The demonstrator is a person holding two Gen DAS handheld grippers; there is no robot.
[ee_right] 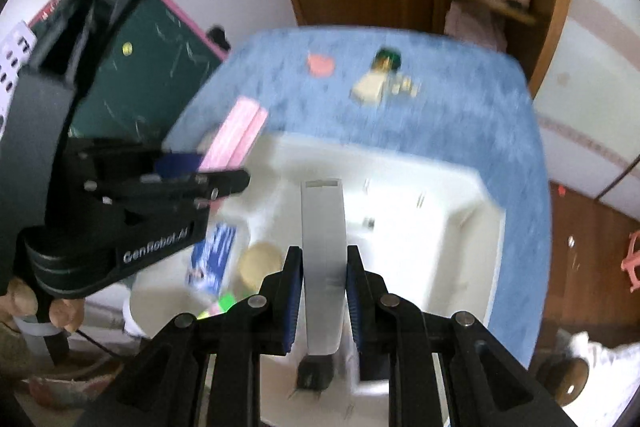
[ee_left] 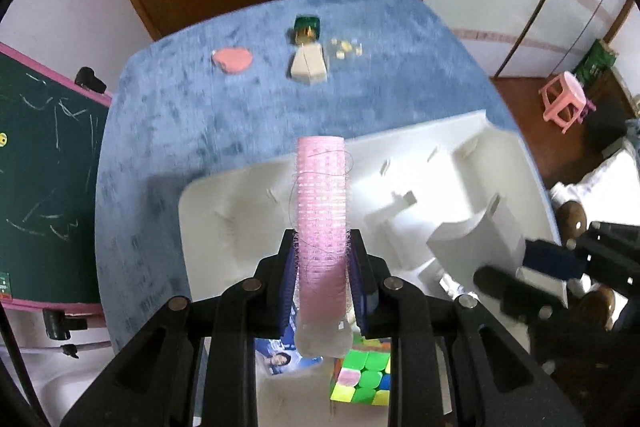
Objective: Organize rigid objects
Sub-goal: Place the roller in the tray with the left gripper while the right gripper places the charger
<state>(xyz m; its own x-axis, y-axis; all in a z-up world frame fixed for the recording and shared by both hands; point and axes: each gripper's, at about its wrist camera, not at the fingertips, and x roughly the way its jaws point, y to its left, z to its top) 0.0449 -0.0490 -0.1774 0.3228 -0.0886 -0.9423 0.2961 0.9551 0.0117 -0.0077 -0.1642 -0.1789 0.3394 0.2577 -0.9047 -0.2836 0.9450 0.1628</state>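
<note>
My left gripper (ee_left: 323, 251) is shut on a pink hair roller (ee_left: 321, 203) that sticks out forward above the white compartment box (ee_left: 472, 131). My right gripper (ee_right: 322, 267) is shut on a flat grey bar-shaped object (ee_right: 323, 247), also above the white box (ee_right: 452, 187). In the right wrist view the left gripper (ee_right: 224, 163) shows at the left with the pink roller (ee_right: 240, 135) in it. Inside the box lie a colourful puzzle cube (ee_left: 362, 375), a blue card (ee_right: 214, 259) and a round beige lid (ee_right: 260, 265).
The box sits on a blue cloth-covered table (ee_left: 180, 115). At the far side lie a pink heart-shaped piece (ee_left: 233, 59), a cream bottle with a green cap (ee_left: 307, 61) and small yellow bits (ee_left: 346, 47). A green chalkboard (ee_left: 44, 167) stands left; a pink stool (ee_left: 562, 101) right.
</note>
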